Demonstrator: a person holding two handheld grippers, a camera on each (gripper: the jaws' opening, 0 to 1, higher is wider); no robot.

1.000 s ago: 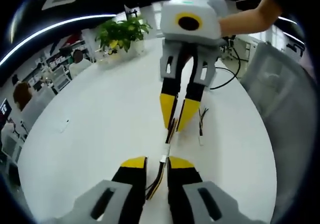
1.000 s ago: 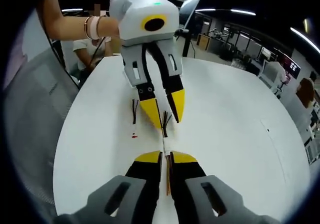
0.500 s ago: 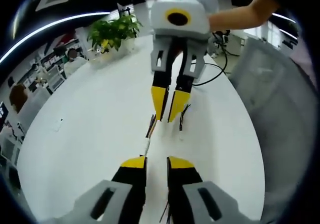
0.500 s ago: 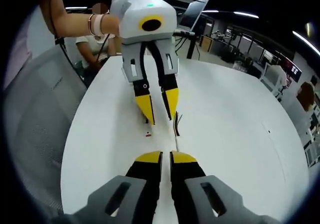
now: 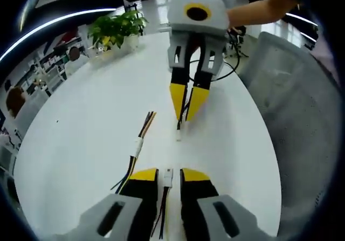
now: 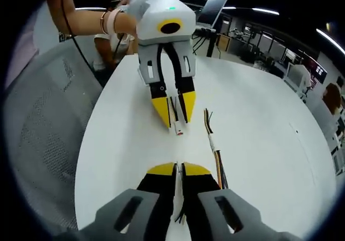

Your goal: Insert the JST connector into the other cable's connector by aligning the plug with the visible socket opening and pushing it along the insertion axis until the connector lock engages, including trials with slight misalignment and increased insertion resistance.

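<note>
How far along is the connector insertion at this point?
Done: one joined cable pair already lies on the table. In hand: the left gripper grips the left cable, white connector forward, and the right gripper holds the right cable. Left: the two connectors are apart, so aligning and pushing home remain.

Left tongs (image 5: 168, 177) and right tongs (image 6: 178, 170) face each other, tips apart, both angled down. Each pair is nearly closed, pinching a thin cable end with its yellow tips. A bare forearm (image 6: 89, 19) with a wristband carries the left tongs.
</note>
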